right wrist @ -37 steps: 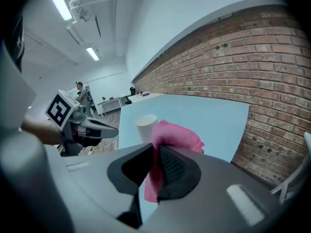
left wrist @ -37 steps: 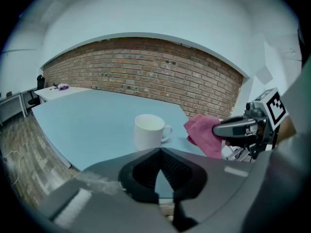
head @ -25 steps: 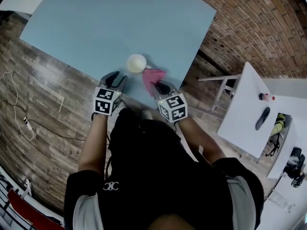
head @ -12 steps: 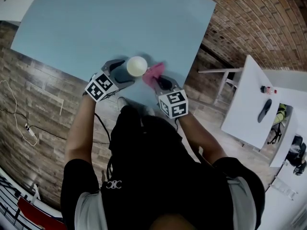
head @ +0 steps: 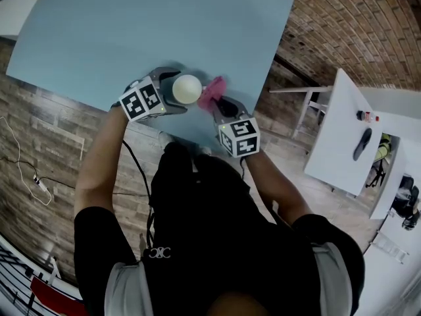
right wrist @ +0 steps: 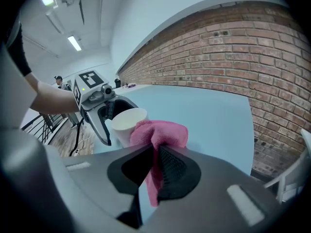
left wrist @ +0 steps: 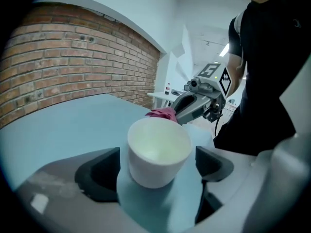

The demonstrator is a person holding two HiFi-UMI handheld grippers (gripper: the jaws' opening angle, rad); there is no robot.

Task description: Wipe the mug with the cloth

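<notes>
White mug (left wrist: 158, 155), upright, empty, bunched pink cloth (right wrist: 163, 132) seemingly touching its rim

No text, label, brand or number can be read.

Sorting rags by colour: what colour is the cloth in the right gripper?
Pink; the crumpled fabric cloth shows best in the right gripper view.

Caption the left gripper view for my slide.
The mug stands between the left gripper's just-opened jaws, untouched; right gripper holds the pink cloth behind it.
</notes>
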